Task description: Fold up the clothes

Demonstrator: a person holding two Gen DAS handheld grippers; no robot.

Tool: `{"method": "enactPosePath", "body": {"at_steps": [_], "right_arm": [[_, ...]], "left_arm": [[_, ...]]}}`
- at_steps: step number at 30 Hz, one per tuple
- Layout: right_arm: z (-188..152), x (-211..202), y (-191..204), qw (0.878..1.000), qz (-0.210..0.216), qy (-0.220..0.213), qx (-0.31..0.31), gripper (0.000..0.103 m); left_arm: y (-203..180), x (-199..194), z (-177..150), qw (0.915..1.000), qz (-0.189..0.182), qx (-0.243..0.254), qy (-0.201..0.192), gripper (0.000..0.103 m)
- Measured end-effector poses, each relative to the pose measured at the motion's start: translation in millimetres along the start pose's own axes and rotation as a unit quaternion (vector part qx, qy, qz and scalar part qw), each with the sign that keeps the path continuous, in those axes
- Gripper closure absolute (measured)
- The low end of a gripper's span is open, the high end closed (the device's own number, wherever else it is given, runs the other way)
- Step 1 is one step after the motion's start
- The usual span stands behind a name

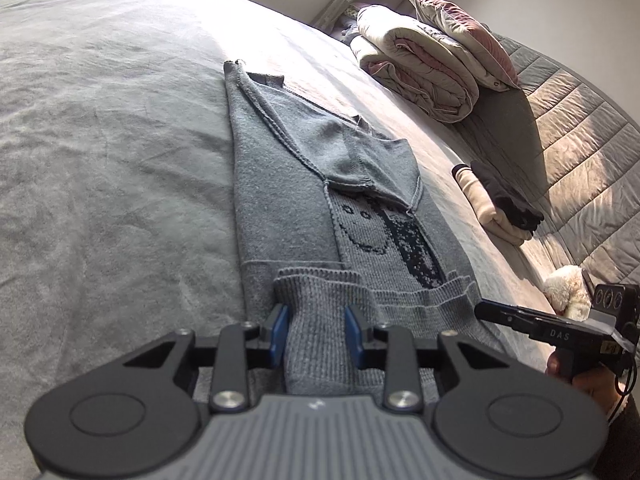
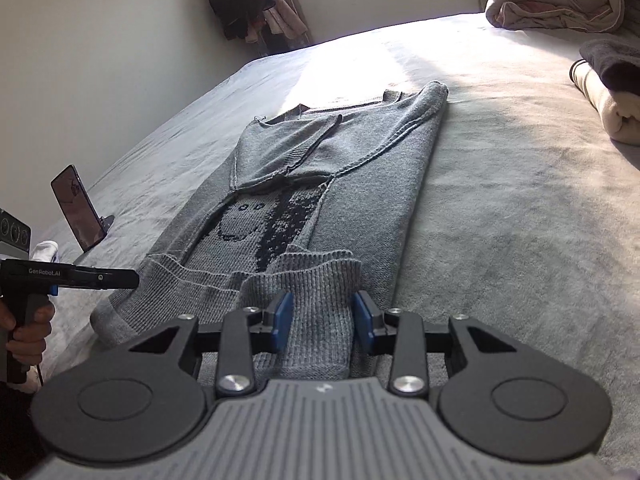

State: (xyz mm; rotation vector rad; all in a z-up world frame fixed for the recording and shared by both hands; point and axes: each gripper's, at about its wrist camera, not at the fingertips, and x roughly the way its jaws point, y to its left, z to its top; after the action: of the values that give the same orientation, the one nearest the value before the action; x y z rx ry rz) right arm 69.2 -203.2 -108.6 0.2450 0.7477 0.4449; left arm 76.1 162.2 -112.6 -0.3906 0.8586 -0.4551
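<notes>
Grey knit, the sweater lay lengthwise on the bed, sleeves folded in over a smiley pattern, its ribbed hem at the near end. The left claw had its blue pads on either side of a raised bunch of hem, seemingly pinching it; the right claw did the same. Folded clothes sat far right, near a rolled duvet.

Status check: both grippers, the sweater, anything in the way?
Left gripper, right gripper: each shut on hem of grey knitted smiley-face sweater. Sleeves folded in. Fold path unobstructed.
</notes>
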Motion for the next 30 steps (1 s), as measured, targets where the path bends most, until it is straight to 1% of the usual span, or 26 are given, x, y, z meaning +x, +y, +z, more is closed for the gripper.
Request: {"method": "enactPosePath", "body": {"at_steps": [2,5,7,9,11,12,16,18,24,27,30], "right_arm": [[-1,1,-2,1.0,0.0,0.002,0.004,0.067],[-2,1,6,1.0,-0.004,0.002,-0.013,0.066],[-2,1,10,1.0,-0.006,0.001,-0.023,0.072],[-3,1,11,1.0,-0.002,-0.001,-0.026,0.082],[-3,1,11,1.0,0.0,-0.001,-0.029,0.087],[-3,1,11,1.0,0.0,-0.002,-0.028,0.088],[-3,0,11,1.0,0.0,-0.004,-0.031,0.087],[-3,0,12,0.999,0.0,-0.004,-0.034,0.08],[-3,-1,12,0.999,-0.009,-0.008,-0.036,0.079],[-3,-2,10,0.999,-0.012,-0.009,-0.035,0.075],[-3,-1,9,0.999,-0.013,-0.008,-0.031,0.073]], "left_arm": [[-1,0,0,1.0,0.0,-0.001,0.0,0.073],[-2,0,-1,1.0,0.0,-0.002,-0.002,0.073],[-5,1,-1,1.0,0.0,0.0,-0.003,0.073],[-6,1,-1,1.0,0.001,0.002,-0.003,0.074],[-5,1,0,1.0,0.001,-0.001,-0.003,0.076],[-5,2,0,1.0,0.0,-0.002,-0.002,0.077],[-3,3,1,1.0,-0.002,-0.008,-0.002,0.078],[-3,3,1,1.0,-0.001,-0.008,-0.002,0.078],[-3,2,2,1.0,0.007,-0.005,-0.002,0.078],[-2,2,4,0.9999,0.009,-0.007,-0.002,0.077],[-1,2,5,0.9999,0.011,-0.008,-0.002,0.076]]}}
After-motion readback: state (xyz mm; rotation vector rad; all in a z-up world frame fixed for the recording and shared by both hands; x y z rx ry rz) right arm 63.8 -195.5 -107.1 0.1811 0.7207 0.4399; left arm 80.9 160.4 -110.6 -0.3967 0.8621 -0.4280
